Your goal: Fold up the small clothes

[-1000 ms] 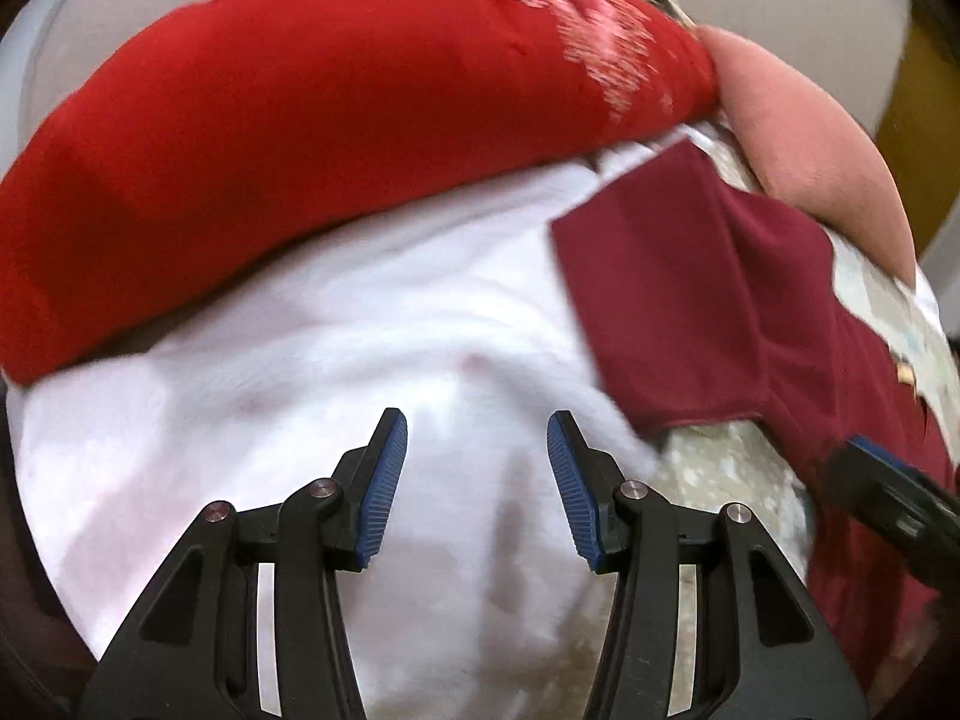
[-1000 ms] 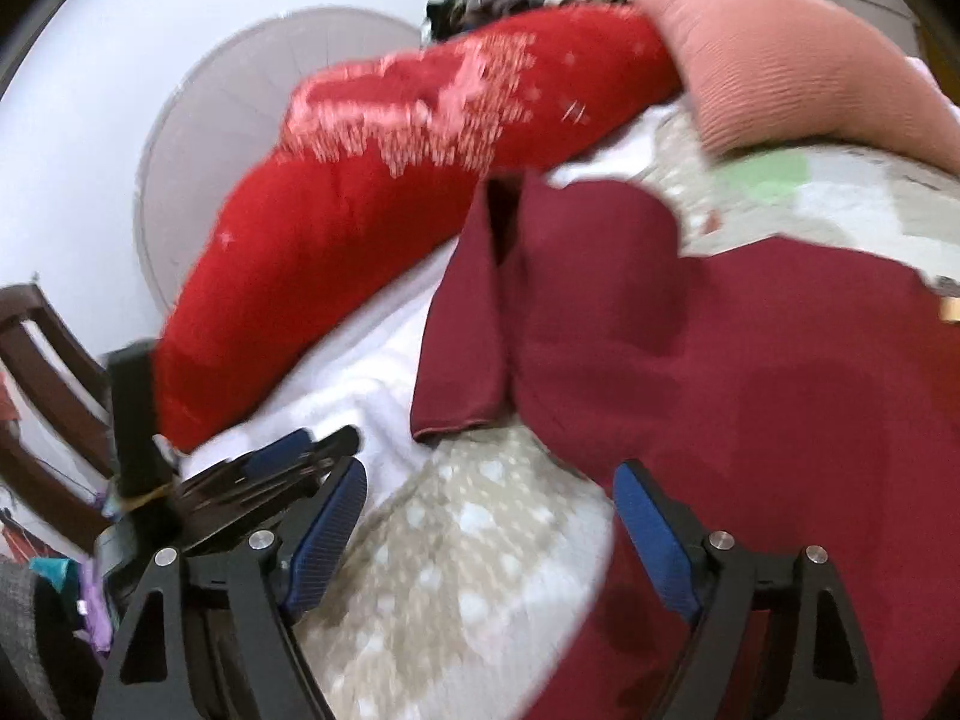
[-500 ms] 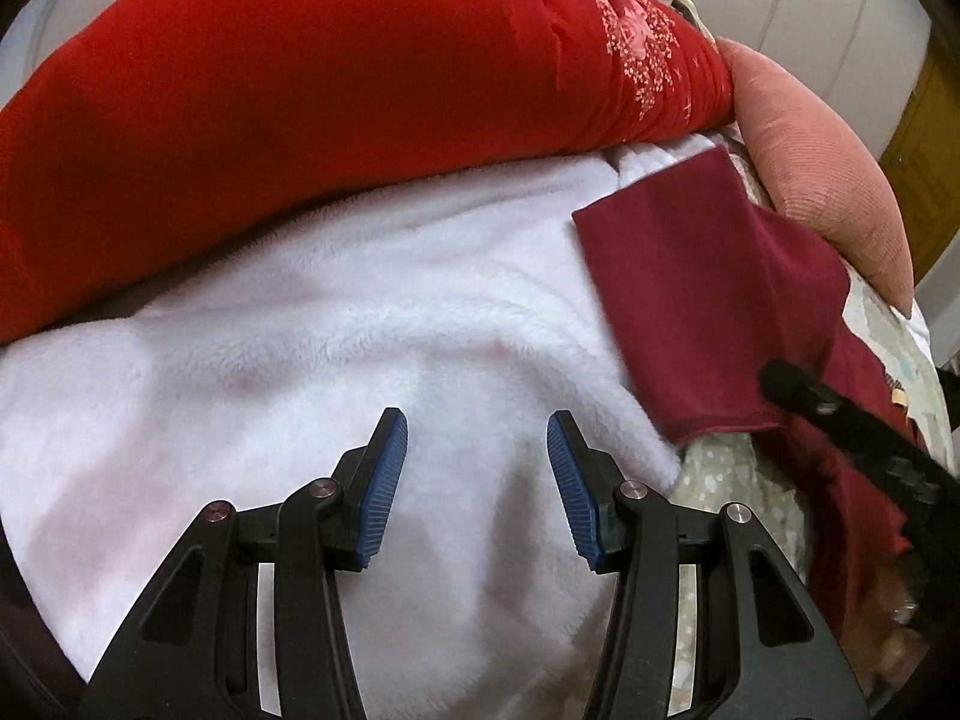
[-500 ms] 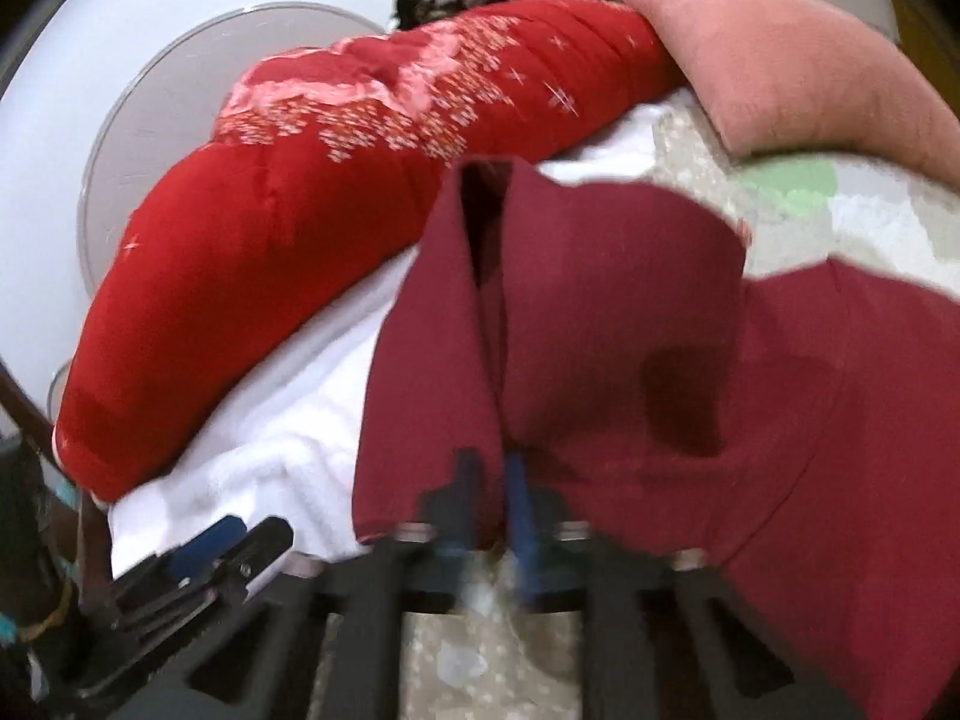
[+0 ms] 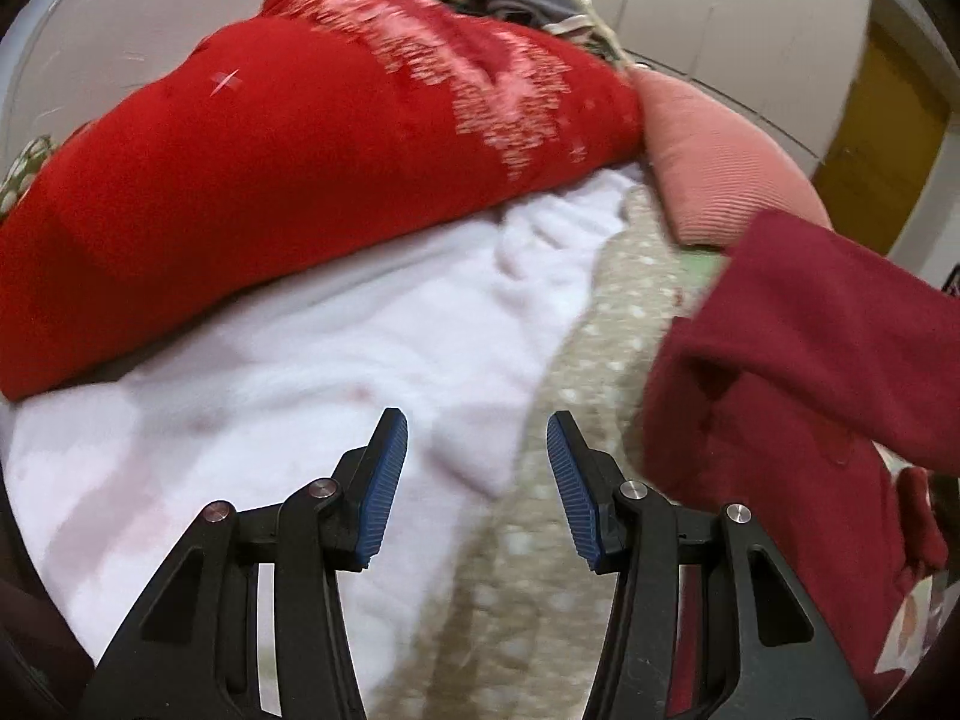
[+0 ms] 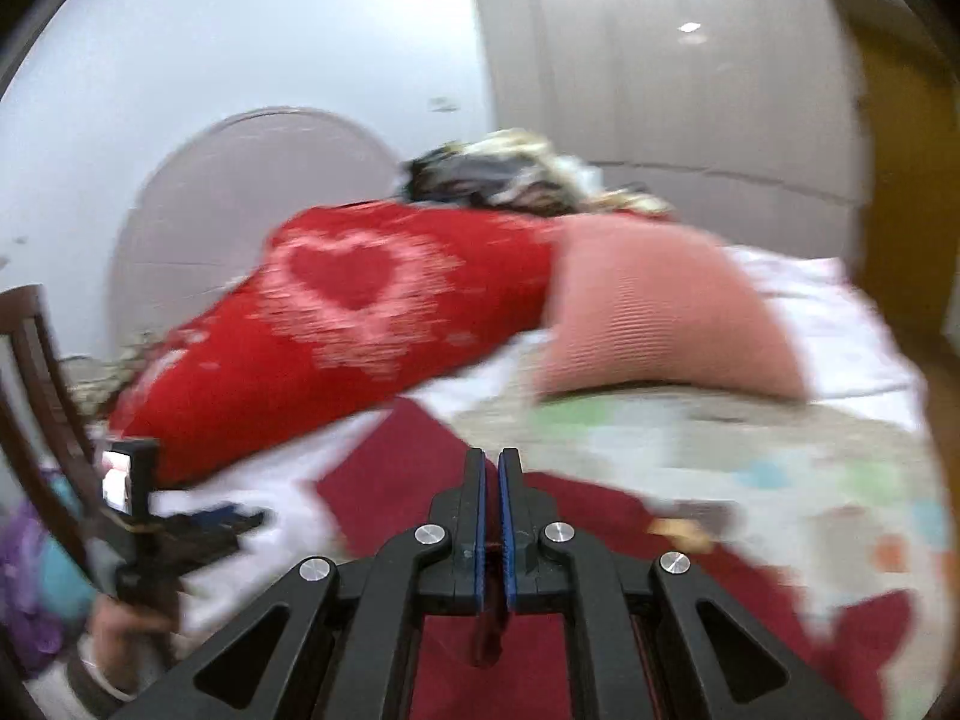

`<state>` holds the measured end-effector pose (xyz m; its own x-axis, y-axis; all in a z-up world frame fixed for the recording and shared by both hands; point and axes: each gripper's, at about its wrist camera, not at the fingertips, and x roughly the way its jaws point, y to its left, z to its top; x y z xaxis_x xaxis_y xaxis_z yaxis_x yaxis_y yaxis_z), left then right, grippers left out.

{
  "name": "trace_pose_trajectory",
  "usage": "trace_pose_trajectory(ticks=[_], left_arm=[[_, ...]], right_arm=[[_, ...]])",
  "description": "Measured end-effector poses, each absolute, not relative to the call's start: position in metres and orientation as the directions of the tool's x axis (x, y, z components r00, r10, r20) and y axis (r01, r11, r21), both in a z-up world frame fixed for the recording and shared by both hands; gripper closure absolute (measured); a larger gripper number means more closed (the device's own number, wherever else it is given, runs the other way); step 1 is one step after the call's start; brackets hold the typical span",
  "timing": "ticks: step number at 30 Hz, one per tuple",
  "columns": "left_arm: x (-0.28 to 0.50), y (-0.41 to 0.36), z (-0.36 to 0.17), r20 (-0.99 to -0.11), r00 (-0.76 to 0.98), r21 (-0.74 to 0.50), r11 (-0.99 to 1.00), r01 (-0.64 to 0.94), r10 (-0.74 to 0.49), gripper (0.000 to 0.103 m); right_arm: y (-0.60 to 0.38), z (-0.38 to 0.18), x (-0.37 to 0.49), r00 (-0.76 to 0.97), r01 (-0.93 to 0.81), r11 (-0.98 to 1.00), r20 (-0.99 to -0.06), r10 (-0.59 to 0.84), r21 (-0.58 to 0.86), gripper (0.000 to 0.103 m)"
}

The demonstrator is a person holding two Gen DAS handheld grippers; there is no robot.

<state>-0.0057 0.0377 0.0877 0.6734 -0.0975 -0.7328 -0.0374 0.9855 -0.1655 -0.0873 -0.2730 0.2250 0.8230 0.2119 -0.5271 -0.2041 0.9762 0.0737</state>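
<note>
A dark maroon garment [image 6: 390,480] lies partly on the bed, and my right gripper [image 6: 492,462] is shut on a fold of it, with a sliver of the cloth pinched between the blue pads. In the left wrist view the lifted part of the maroon garment [image 5: 810,348] hangs at the right, off the white blanket. My left gripper [image 5: 475,426] is open and holds nothing. It hovers over the seam between the white fleece blanket [image 5: 300,372] and the beige dotted sheet [image 5: 600,312]. A hand [image 6: 114,618] holds the left gripper at the lower left of the right wrist view.
A big red cushion with a heart pattern [image 6: 360,312] lies along the bed's far side, next to a pink ribbed pillow [image 6: 654,312]. A heap of mixed clothes [image 6: 504,174] sits behind them. A dark wooden chair [image 6: 36,372] stands at the left.
My right gripper closed on the maroon garment's edge and lifted it up, pulling it off the white blanket toward the right. My left gripper rose a little and stayed open.
</note>
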Motion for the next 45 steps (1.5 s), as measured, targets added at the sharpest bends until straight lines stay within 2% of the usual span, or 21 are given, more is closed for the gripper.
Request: trace_pose_trajectory(ticks=[4,11,14,16,17,18,20,22,26,28,29,30,31,38,42,43,44,45], left_arm=[[-0.006,0.015,0.09,-0.734,0.669,-0.149,0.989,0.004,-0.114,0.055],[-0.002,-0.029,0.076,-0.767,0.628,-0.11,0.991,0.069,-0.129,0.055],[0.0,-0.046,0.07,-0.777,0.611,-0.109,0.988,0.105,-0.151,0.055],[0.002,-0.055,0.067,-0.778,0.609,-0.1,0.987,0.124,-0.155,0.055],[0.003,-0.06,0.064,-0.78,0.607,-0.088,0.987,0.137,-0.153,0.055],[0.004,-0.064,0.062,-0.782,0.604,-0.08,0.986,0.146,-0.153,0.055],[0.008,-0.072,0.056,-0.787,0.598,-0.066,0.984,0.164,-0.152,0.055],[0.011,-0.077,0.051,-0.79,0.597,-0.052,0.984,0.168,-0.143,0.055],[0.021,-0.079,0.037,-0.802,0.576,-0.072,0.982,0.173,-0.161,0.054],[0.023,-0.077,0.031,-0.799,0.576,-0.086,0.981,0.174,-0.172,0.047],[0.024,-0.075,0.028,-0.795,0.583,-0.082,0.982,0.17,-0.167,0.039],[0.025,-0.074,0.027,-0.791,0.588,-0.08,0.982,0.17,-0.167,0.034],[0.026,-0.072,0.026,-0.788,0.592,-0.082,0.981,0.176,-0.172,0.033],[0.035,-0.064,0.024,-0.781,0.584,-0.117,0.971,0.21,-0.22,0.033],[0.035,-0.063,0.024,-0.779,0.583,-0.121,0.968,0.218,-0.229,0.033],[0.035,-0.062,0.024,-0.779,0.581,-0.131,0.968,0.216,-0.235,0.033],[0.036,-0.061,0.024,-0.779,0.58,-0.137,0.967,0.215,-0.239,0.033],[0.036,-0.061,0.024,-0.778,0.58,-0.14,0.967,0.214,-0.242,0.033]], right_arm=[[-0.35,0.21,-0.099,0.806,-0.01,0.998,-0.591,0.043,0.06,0.099],[-0.423,0.116,-0.085,0.6,0.184,0.983,-0.792,-0.115,-0.003,0.099],[-0.448,0.084,-0.076,0.52,0.267,0.961,-0.85,-0.078,0.075,0.099],[-0.453,0.084,-0.082,0.542,0.283,0.948,-0.84,-0.032,0.146,0.096],[-0.454,0.09,-0.086,0.567,0.285,0.945,-0.823,-0.032,0.16,0.087],[-0.452,0.098,-0.092,0.589,0.285,0.947,-0.806,-0.053,0.146,0.072],[-0.445,0.111,-0.097,0.626,0.28,0.95,-0.777,-0.074,0.135,0.055],[-0.435,0.123,-0.1,0.668,0.236,0.959,-0.743,-0.044,0.156,0.055],[-0.39,0.126,-0.078,0.678,0.041,0.978,-0.725,0.122,0.203,0.055],[-0.363,0.12,-0.06,0.663,-0.057,0.98,-0.727,0.178,0.188,0.055],[-0.348,0.115,-0.048,0.655,-0.109,0.979,-0.729,0.202,0.173,0.055],[-0.335,0.108,-0.035,0.646,-0.147,0.977,-0.733,0.214,0.156,0.055],[-0.326,0.103,-0.026,0.637,-0.169,0.975,-0.739,0.221,0.145,0.055],[-0.275,0.066,0.02,0.58,-0.314,0.949,-0.786,0.214,0.027,0.055],[-0.261,0.043,0.034,0.514,-0.375,0.927,-0.825,0.235,0.03,0.055],[-0.26,0.042,0.035,0.518,-0.378,0.925,-0.824,0.232,0.022,0.057],[-0.259,0.042,0.034,0.527,-0.385,0.923,-0.818,0.231,0.012,0.068],[-0.258,0.043,0.033,0.53,-0.39,0.921,-0.816,0.231,0.007,0.087]])
